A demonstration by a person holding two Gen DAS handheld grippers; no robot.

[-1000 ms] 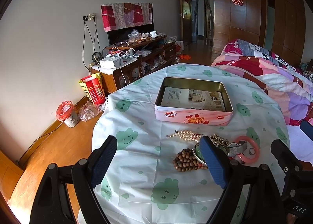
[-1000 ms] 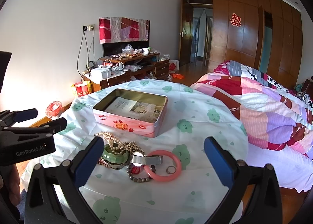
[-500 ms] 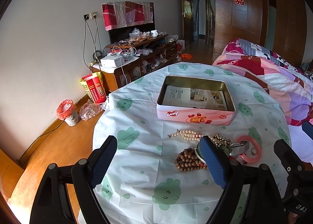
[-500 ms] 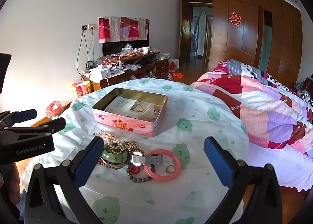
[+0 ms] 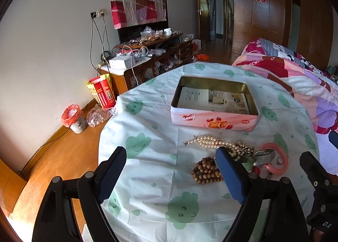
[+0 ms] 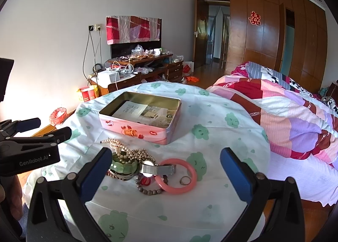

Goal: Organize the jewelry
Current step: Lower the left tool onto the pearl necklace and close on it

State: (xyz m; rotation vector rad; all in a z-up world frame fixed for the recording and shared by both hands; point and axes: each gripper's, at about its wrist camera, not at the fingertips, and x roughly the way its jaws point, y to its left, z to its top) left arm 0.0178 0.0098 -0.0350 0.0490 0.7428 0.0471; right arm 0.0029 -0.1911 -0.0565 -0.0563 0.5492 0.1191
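Right wrist view: both my tongs (image 6: 165, 157) gape wide, empty; jewelry pile (image 6: 145, 170) between them, tin (image 6: 139, 129) beyond unfilled.

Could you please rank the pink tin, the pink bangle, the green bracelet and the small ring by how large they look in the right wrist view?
1. pink tin
2. pink bangle
3. green bracelet, partly hidden by beads and a tong, so this is less sure
4. small ring, lying inside the bangle

Bright daylight, fisheye-warped edges, perhaps slightly soft
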